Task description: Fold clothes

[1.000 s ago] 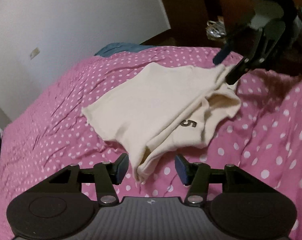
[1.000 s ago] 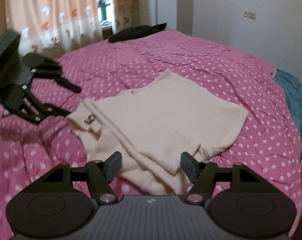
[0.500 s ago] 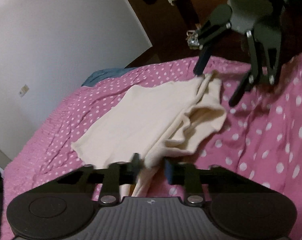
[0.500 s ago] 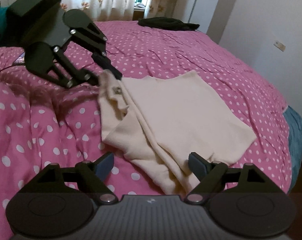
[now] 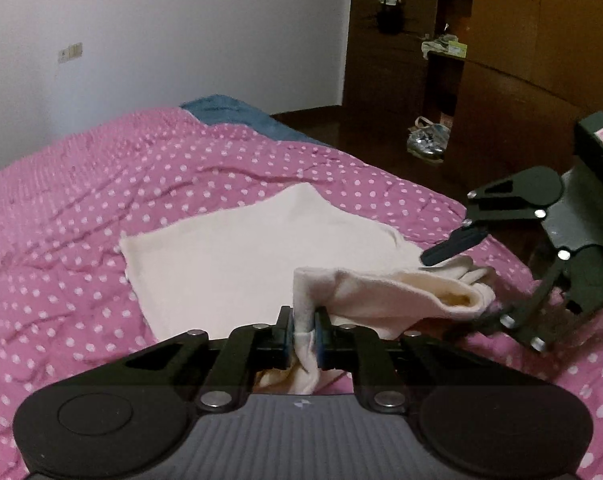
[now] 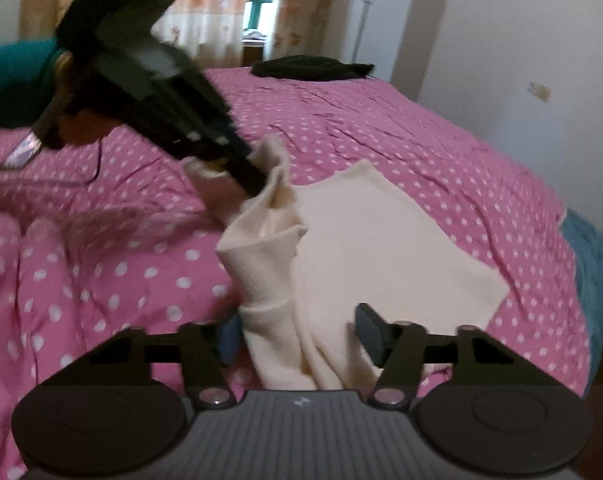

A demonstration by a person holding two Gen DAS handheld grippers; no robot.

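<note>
Cream knit garment (image 5: 237, 256) on the pink dotted bed (image 5: 101, 184) may slip: your left tool (image 5: 304, 330) pinches it, your right tool (image 6: 297, 332), closing, hasn't gripped.

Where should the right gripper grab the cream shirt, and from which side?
Judging by the pose: take the bunched edge of the cream shirt already lying between the right gripper's closing fingers, coming from the near bed edge. The left gripper pinches the same raised fold further along, so matching it should lift the edge evenly.
</note>
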